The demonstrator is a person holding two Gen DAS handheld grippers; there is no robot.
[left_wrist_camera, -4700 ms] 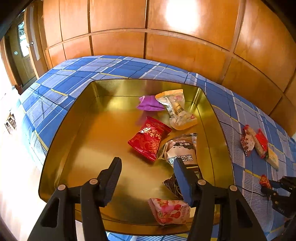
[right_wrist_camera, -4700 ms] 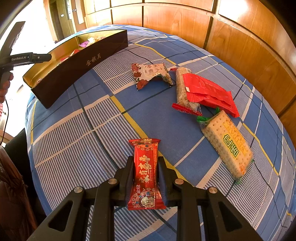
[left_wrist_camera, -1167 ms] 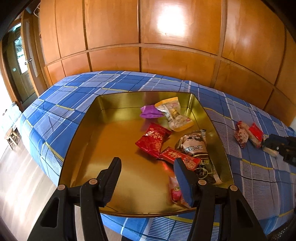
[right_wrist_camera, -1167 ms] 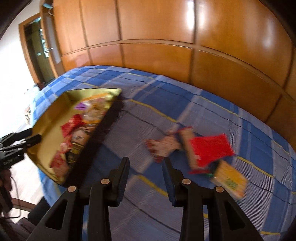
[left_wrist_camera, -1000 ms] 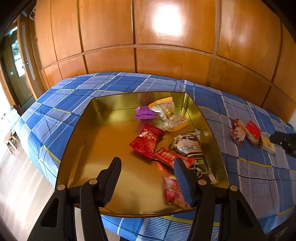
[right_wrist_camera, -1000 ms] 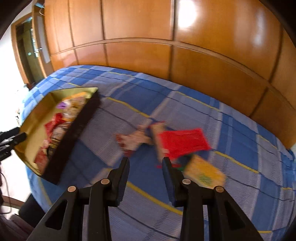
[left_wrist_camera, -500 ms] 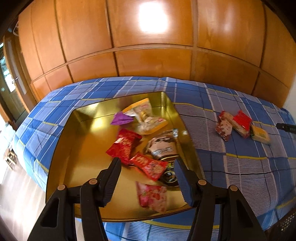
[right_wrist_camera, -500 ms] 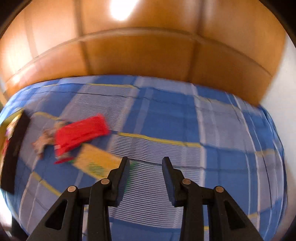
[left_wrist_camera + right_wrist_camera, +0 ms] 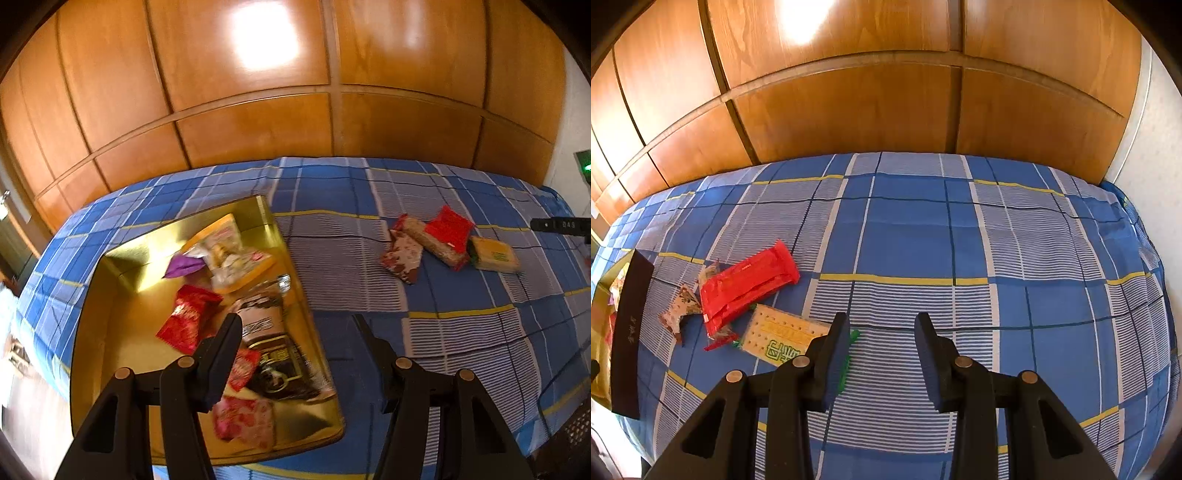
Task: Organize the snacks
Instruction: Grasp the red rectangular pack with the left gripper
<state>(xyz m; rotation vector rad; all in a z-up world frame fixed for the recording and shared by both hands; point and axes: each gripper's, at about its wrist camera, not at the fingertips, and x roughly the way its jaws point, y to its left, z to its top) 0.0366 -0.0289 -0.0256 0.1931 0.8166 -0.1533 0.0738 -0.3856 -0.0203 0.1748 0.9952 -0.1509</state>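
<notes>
Both the left gripper (image 9: pixel 295 325) and right gripper (image 9: pixel 881 325) stand apart, empty. The gold box (image 9: pixel 110 332) holds snacks; the cracker packet (image 9: pixel 779 338), perhaps touching the red packet (image 9: pixel 746 284), lies on the bedspread (image 9: pixel 923 240).

Gold tray (image 9: pixel 110 332); blue plaid bedcover (image 9: pixel 908 236); red packet (image 9: pixel 746 284)

The cracker packet (image 9: pixel 783 341) carries green Chinese characters, too distorted to read reliably.

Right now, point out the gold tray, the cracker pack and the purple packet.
Gold tray (image 9: pixel 110 325), left wrist view, bare floor.
Cracker pack (image 9: pixel 775 338), right wrist view, printed face.
Purple packet (image 9: pixel 183 263), left wrist view, wrapper's middle.
</notes>
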